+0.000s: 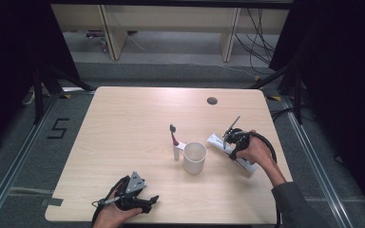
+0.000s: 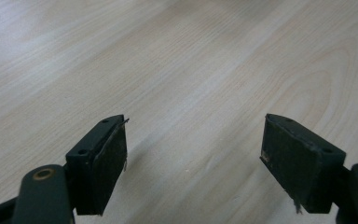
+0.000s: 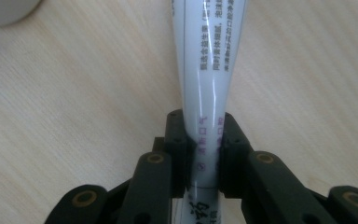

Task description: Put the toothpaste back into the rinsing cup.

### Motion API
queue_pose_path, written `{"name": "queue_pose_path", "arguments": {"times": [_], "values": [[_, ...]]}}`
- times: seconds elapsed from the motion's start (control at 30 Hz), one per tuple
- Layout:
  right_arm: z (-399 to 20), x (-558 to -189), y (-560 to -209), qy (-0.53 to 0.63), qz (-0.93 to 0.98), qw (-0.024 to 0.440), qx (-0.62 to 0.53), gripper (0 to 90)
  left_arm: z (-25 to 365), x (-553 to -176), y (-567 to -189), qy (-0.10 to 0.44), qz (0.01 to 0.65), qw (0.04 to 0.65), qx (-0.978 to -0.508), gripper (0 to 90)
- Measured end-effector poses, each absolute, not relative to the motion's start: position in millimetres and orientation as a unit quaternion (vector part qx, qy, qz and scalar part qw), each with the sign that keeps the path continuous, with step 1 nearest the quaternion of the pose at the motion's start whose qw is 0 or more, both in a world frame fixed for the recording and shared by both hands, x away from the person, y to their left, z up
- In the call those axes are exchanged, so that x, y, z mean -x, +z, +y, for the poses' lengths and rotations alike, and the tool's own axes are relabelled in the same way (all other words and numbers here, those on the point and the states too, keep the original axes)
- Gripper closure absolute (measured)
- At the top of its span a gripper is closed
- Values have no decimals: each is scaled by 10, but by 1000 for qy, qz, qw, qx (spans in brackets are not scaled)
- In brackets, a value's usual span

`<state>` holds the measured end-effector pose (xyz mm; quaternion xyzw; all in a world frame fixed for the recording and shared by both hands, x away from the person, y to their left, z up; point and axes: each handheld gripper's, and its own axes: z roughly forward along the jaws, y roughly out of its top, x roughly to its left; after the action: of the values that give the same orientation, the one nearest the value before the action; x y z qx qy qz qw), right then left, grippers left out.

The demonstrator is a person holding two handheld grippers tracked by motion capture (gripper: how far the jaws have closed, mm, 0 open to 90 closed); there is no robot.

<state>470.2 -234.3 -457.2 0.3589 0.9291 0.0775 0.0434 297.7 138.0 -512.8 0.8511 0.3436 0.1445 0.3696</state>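
White toothpaste tube is being pinched by right tongs, lower centre of frame. Left tongs are hanging released over counter.

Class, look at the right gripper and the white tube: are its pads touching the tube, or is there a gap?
Touching. In the right gripper view, the right gripper has both pads pressed against the sides of the white tube, which narrows where they pinch it, with no gap on either side.

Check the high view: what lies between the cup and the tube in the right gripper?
Nothing: bare table runs between the cup and the tube clamped in the right gripper. The toothbrush stands on the cup's other side.
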Motion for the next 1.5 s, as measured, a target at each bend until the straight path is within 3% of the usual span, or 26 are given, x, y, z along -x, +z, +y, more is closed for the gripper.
{"name": "queue_pose_path", "arguments": {"times": [0.63, 0.97, 1.1, 1.5], "values": [[-2532, -4658, -4151, 250, 870, 94, -415, 774, 1384, -2991, -5126, 143, 341, 366, -854, 218], [-2508, -4605, -4007, 356, 841, 158, -375, 773, 1386, -2990, -5127, 148, 345, 373, -849, 218], [-2485, -4561, -3954, 378, 834, 144, -376, 773, 1382, -2986, -5125, 145, 343, 373, -850, 218], [-2318, -4495, -3881, 452, 804, 160, -353, 774, 1377, -2984, -5131, 146, 344, 375, -848, 215]]}}
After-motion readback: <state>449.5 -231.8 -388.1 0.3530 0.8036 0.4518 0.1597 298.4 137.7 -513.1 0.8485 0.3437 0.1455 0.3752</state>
